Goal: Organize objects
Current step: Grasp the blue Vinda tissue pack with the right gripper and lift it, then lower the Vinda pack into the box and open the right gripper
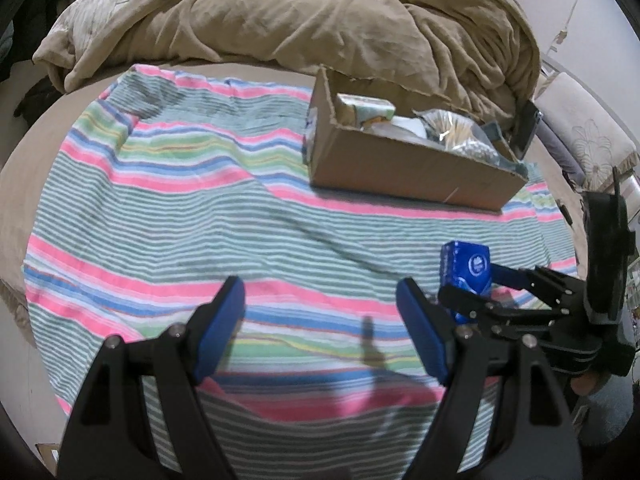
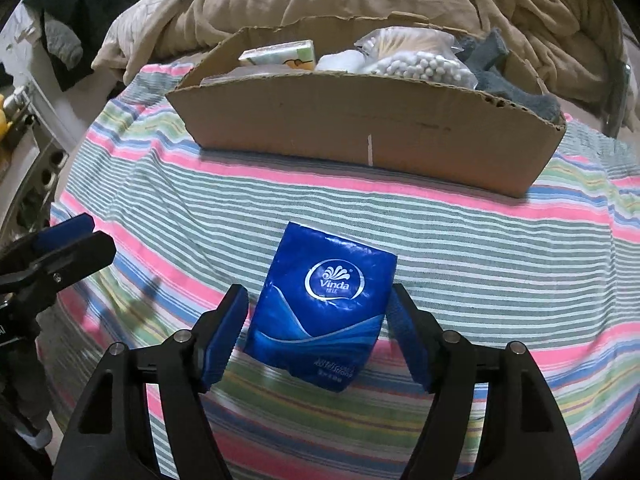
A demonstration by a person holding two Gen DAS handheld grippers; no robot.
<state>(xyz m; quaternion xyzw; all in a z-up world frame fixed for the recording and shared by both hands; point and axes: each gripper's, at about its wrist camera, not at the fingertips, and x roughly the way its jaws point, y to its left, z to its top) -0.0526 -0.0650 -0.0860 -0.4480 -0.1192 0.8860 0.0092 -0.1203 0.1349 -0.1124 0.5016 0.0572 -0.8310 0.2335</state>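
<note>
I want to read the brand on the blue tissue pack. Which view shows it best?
The right wrist view: the blue plastic tissue pack faces the camera, Vinda logo legible, between the right tongs. The left wrist view shows it small, angled, partly hidden.

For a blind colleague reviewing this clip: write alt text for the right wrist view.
The right gripper holds a blue tissue pack between its fingers, above a striped towel spread on a bed. Beyond it sits an open cardboard box holding cotton swabs, a small carton and grey cloth. The left gripper's tip shows at the left edge.
</note>
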